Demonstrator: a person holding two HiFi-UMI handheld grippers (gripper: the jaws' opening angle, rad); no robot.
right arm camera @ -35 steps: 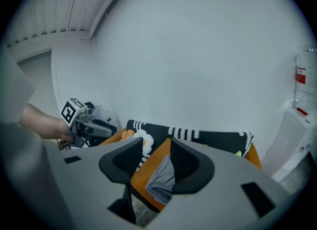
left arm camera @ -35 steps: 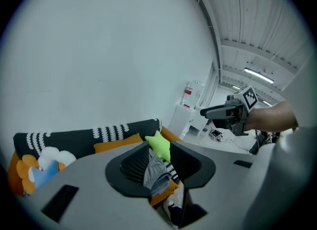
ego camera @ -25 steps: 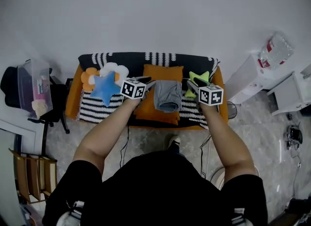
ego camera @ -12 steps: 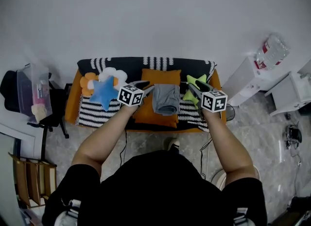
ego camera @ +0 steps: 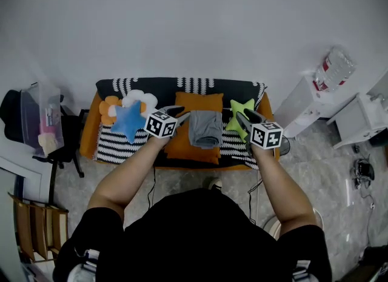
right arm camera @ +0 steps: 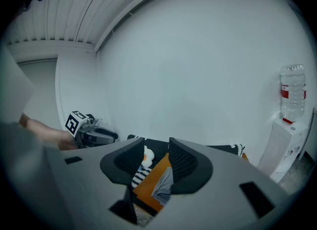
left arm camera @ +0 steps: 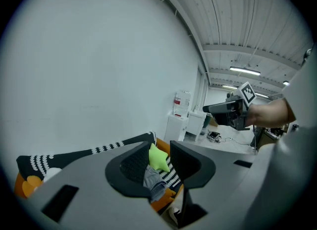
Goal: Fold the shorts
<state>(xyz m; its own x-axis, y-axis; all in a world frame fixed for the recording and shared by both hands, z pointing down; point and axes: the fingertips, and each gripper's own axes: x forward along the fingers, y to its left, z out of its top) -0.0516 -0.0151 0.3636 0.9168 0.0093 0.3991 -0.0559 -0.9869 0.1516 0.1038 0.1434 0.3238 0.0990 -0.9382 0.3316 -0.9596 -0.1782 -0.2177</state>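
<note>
Folded shorts on the sofa, both grippers held clear of them.

Head view: the grey shorts (ego camera: pixel 206 128) lay folded into a soft, slightly rumpled rectangle on a square orange cushion (ego camera: pixel 182 146), in the middle of a sofa draped with a black-and-white striped throw (ego camera: pixel 118 144). A plush blue star (ego camera: pixel 128 120) sat to the left and a lime-green star (ego camera: pixel 232 123) to the right. The left gripper (ego camera: pixel 183 114) and right gripper (ego camera: pixel 238 116) flanked the shorts without touching them. Left gripper view: its dark ribbed pads stood partly apart with nothing pinched, and the shorts and green star showed beyond the gap. Right gripper view: the jaws had just been closing, yet stood partly apart and empty, with the shorts and orange cushion beyond them.
</note>
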